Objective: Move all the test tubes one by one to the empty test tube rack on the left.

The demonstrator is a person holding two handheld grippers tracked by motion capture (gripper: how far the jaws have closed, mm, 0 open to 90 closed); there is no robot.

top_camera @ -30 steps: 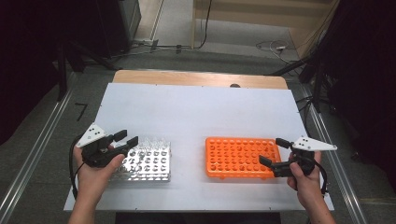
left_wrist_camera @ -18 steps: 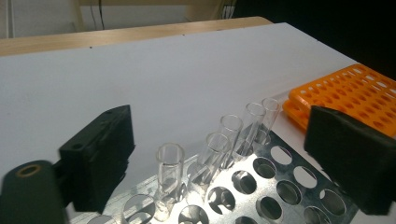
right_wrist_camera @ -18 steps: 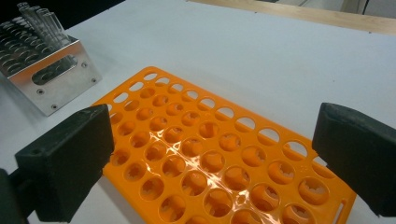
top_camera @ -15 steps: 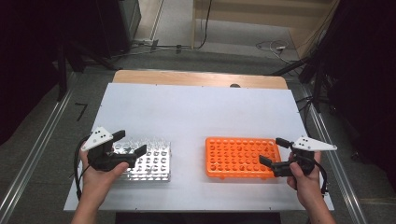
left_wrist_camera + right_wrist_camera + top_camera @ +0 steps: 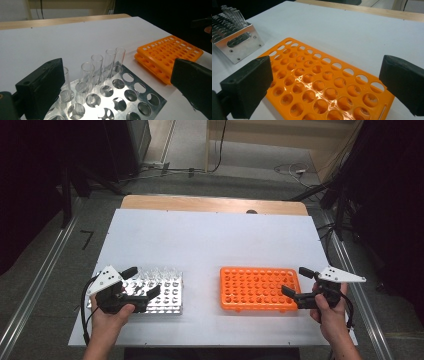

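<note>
While both hands hover at the near edge, the scene reads:
Table (image 5: 210, 235): white, bearing two racks well apart.
Orange rack (image 5: 259, 288): right of centre, holes empty.
Metal rack (image 5: 160, 290): near left, clear tubes (image 5: 96, 65) standing along its far row.
Left gripper (image 5: 141, 283): over the metal rack, jaws just opened wide, nothing between them.
Right gripper (image 5: 295, 282): jaws spread wide at the orange rack's right end, holding nothing.

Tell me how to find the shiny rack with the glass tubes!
Look at the white table. On its near left stands the silver metal rack, under the left gripper. Unlike the empty orange rack, it holds clear tubes.
</note>
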